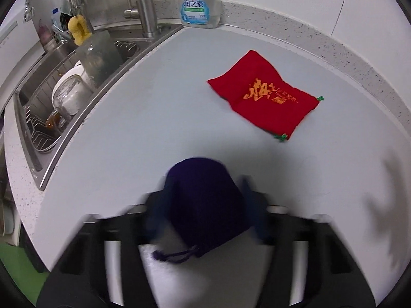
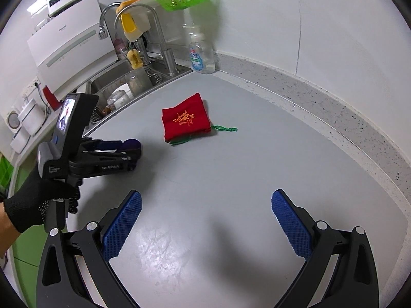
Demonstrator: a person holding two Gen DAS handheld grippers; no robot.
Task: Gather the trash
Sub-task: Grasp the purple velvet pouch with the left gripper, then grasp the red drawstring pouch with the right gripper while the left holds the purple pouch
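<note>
Purple pouch (image 1: 205, 205): clamped in our left claw (image 1: 205, 200)
Right claw (image 2: 205, 220): we hold it spread apart, nearer us than the red pouch (image 2: 185, 122)
Red pouch: flat on the table (image 2: 231, 179)

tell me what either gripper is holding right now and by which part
The left gripper is shut on the purple pouch, clamped across its body, drawstring end hanging toward the camera. The right gripper is open, holding nothing.

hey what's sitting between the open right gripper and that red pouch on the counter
Nothing. In the right wrist view, only bare grey countertop lies between the right gripper and the red pouch.
</note>
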